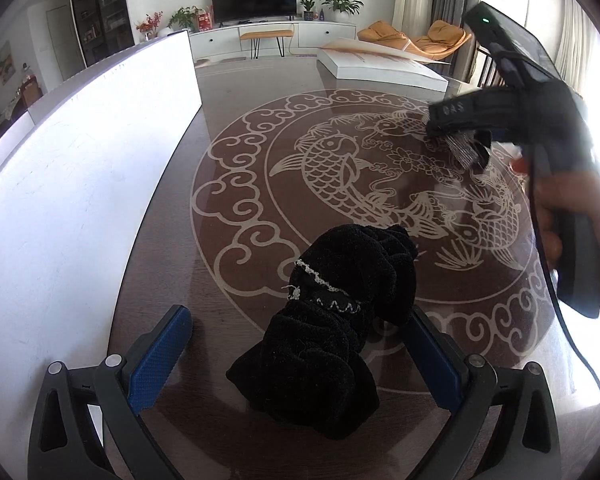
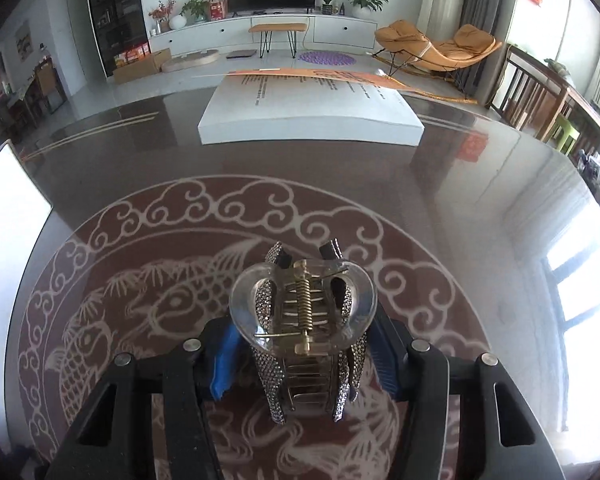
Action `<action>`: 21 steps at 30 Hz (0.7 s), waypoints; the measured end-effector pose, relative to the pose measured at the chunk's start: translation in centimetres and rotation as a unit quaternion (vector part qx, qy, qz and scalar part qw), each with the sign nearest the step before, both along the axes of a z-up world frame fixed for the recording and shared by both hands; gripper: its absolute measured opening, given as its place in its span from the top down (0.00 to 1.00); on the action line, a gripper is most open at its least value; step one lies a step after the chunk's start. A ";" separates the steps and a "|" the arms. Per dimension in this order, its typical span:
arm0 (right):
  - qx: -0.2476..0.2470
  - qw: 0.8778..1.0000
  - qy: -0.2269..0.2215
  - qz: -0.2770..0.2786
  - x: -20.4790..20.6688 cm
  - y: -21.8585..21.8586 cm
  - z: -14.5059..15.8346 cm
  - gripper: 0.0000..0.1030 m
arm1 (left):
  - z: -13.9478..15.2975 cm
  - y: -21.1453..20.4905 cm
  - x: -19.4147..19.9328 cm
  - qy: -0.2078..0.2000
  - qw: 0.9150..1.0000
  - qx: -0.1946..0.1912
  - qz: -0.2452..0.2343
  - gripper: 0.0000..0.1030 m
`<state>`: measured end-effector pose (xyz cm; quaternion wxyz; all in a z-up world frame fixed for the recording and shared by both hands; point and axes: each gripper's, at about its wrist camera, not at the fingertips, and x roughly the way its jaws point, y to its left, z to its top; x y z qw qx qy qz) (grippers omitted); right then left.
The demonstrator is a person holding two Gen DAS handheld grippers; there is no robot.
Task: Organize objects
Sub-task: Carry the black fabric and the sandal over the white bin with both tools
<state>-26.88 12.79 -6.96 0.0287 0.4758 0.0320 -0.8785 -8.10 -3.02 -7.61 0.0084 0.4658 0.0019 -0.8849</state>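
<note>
Currently gripping a hair claw clip (image 2: 303, 320) in the right gripper (image 2: 300, 364): jaws partly closed, blue pads (image 2: 223, 364) pressed against both sides of the clip body, clear hinge loop and spring facing forward, rhinestone prongs pointing down. Carried above the worktop (image 2: 340, 168), over the round fish pattern (image 2: 148, 304); not resting on the surface.

Left gripper (image 1: 296, 360): jaws wide open, straddling a black scrunchie (image 1: 328, 320). Scrunchie lying on the worktop near its near edge, at the rim of the fish pattern; left pad (image 1: 156, 360) clear of the fabric, right pad (image 1: 432, 360) just beside it or brushing it, contact not determinable. Nothing held.

Also present: a white box (image 2: 312, 120) toward the far edge, a white board (image 1: 80, 168) along the left edge. Intended destination for either item not evident.

Hazards from this state:
- Clip slipping or rotating in the jaws. Cause: smooth, curved plastic under narrow pad contact, plus fast sideways travel.
- Clip springing open. Cause: pad pressure shifting onto the lever ends.
- Dropped clip striking the glossy worktop and skidding toward an edge. Cause: release from height.
- Scrunchie grasped only partly and trailing. Cause: soft, bunched fabric off-centre between wide jaws.
- Collision between grippers. Cause: both working over the same patterned area.
</note>
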 end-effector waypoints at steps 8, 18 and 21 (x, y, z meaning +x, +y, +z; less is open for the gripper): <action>-0.013 0.999 0.025 -0.030 16.6 2.6 -0.1 0.45 | 0.2 0.4 0.0 0.000 1.000 -0.001 -0.010 0.00; -0.010 0.997 0.048 -0.060 27.3 4.1 -0.2 0.45 | 0.2 0.4 -0.1 -0.002 1.000 0.000 -0.012 0.00; -0.006 0.997 0.047 -0.065 27.4 4.1 -0.5 0.35 | 0.2 0.3 -0.1 -0.005 1.000 0.001 -0.020 0.00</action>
